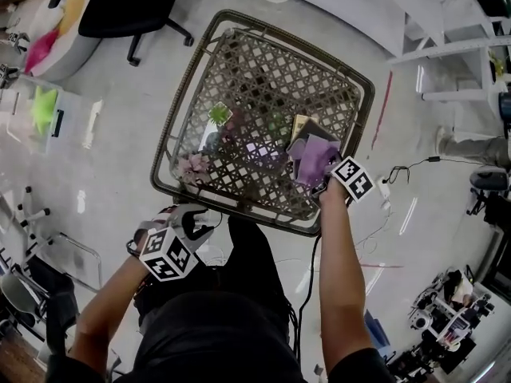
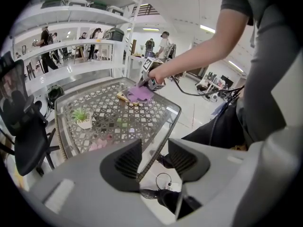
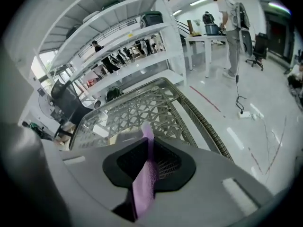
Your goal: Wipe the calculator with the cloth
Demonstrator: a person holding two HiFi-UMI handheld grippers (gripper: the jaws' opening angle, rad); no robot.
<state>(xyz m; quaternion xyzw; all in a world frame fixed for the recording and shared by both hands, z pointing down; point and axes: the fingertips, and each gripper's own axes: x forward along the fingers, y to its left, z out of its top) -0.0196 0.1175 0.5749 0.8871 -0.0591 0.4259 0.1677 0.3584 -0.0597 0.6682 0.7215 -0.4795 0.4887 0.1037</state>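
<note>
A purple cloth lies bunched over the near part of the calculator at the right side of the wicker table. My right gripper is shut on the cloth; in the right gripper view a strip of the cloth runs pinched between the jaws of that gripper. From the left gripper view, the cloth covers most of the calculator. My left gripper hangs open and empty off the table's front edge, and in its own view the gripper frames the table rim.
A small potted plant and a pink thing sit on the glass top. A black office chair stands beyond the table at the far left. A clear box sits on the floor at left. Cables lie on the floor at right.
</note>
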